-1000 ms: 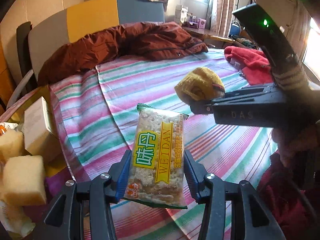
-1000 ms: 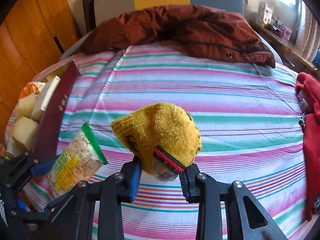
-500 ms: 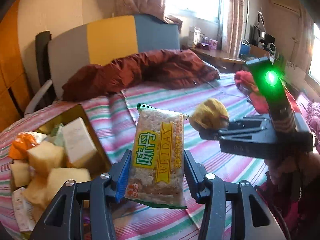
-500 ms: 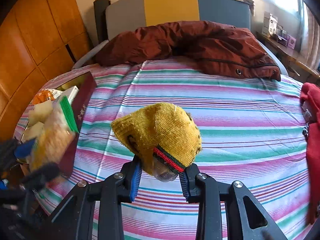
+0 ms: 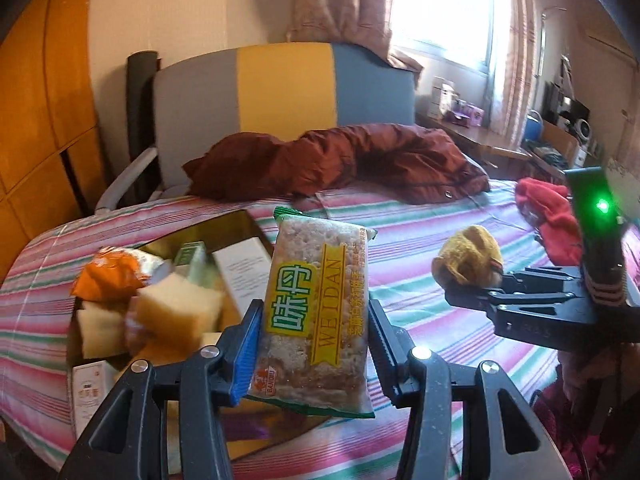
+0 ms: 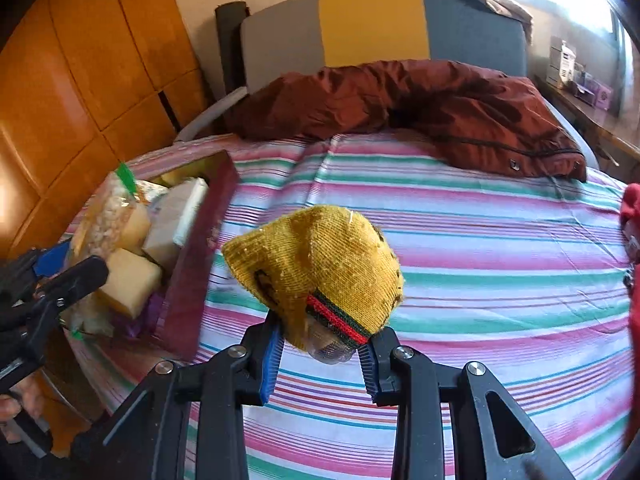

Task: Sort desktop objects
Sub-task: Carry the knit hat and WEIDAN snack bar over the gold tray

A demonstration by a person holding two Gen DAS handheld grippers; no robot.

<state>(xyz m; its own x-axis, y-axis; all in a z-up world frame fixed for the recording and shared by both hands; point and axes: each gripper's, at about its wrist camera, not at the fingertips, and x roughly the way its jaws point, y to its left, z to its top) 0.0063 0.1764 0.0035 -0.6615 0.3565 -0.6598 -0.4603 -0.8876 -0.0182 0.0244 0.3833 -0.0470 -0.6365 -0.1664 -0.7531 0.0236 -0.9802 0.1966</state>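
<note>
Snack (image 5: 316, 312), a light crackly packet of brittle puffed-rice cake, stands upright with the left gripper (image 5: 314, 344) clamped across its lower half, above the near edge of the box (image 6: 200, 256) on the striped bed (image 6: 480, 240); I judge the film slippery and the cake easily crushed, so the flat sides are the place to pinch, and gently. Right gripper (image 6: 322, 344) is closed on a soft yellow sock (image 6: 320, 264), held over the bed. Something clear and hard pokes from the sock's cuff but cannot be identified, and the box's bottom is buried under sponges (image 5: 176, 308) and cartons.
</note>
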